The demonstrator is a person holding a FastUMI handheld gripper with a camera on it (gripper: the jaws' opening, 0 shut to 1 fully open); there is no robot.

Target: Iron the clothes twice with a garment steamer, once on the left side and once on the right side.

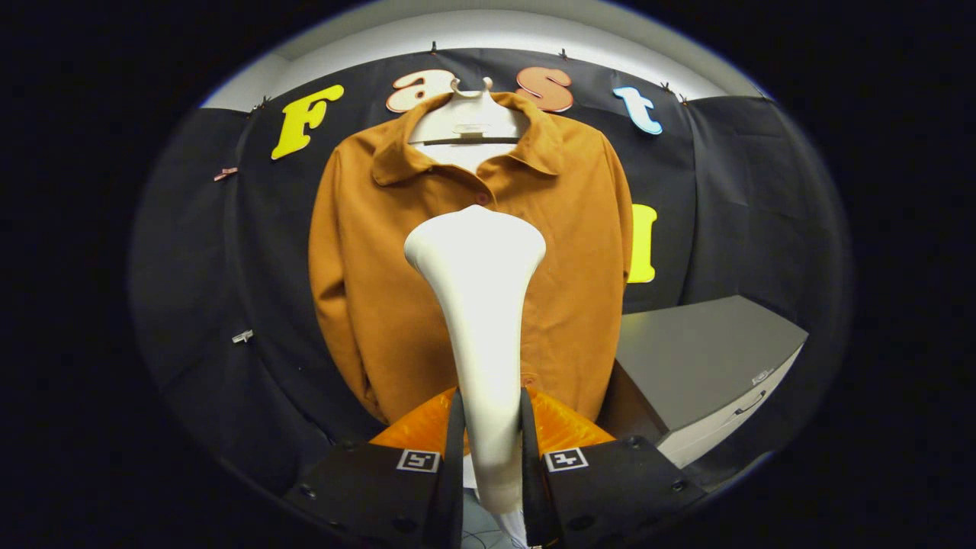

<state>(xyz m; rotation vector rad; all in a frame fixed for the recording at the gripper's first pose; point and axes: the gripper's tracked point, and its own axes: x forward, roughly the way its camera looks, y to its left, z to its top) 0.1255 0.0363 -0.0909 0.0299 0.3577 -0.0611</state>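
A brown collared shirt point(381, 252) hangs on a white hanger point(467, 118) against the booth's black wall, front facing me. My gripper point(492, 435) is shut on the handle of a white garment steamer point(482, 305). Both fingers point(455, 442) press on the handle's sides. The steamer rises upright from between the fingers, and its wide head sits in front of the shirt's chest, near the button line and just below the collar. I cannot tell whether the head touches the cloth. The steamer hides the middle of the shirt.
A grey cabinet point(701, 358) with a white front and a handle stands to the right of the shirt, below its hem level. Black cloth covers the wall on both sides of the shirt.
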